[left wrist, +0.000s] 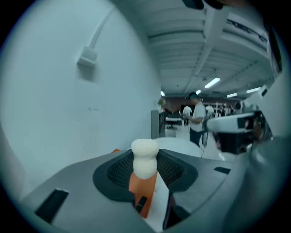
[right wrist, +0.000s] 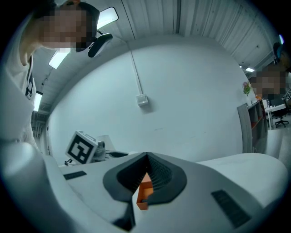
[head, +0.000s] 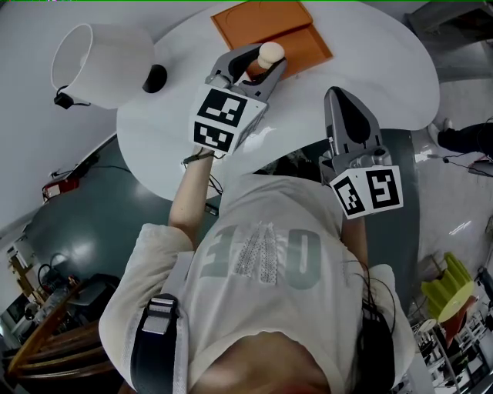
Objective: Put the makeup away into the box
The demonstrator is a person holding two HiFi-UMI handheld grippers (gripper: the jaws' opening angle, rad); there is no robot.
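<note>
The left hand-held gripper (head: 264, 63) clamps a cream makeup sponge (head: 270, 52) over the white tabletop (head: 370, 69). An orange box (head: 269, 27) lies at its twelve o'clock. The right hand-held gripper (head: 337, 94), at four o'clock, is closed and empty.

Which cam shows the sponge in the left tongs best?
Left gripper view: the cream sponge sits centre frame, close up, pinched between the pads of the left tongs. Head view shows only its rounded end poking past the tongs, against the orange box. Right gripper view doesn't show it.

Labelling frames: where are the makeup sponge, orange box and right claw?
makeup sponge (left wrist: 145, 157), left gripper view, its rounded head.
orange box (head: 296, 32), head view, bare floor.
right claw (right wrist: 146, 160), right gripper view, between closed tips.
</note>
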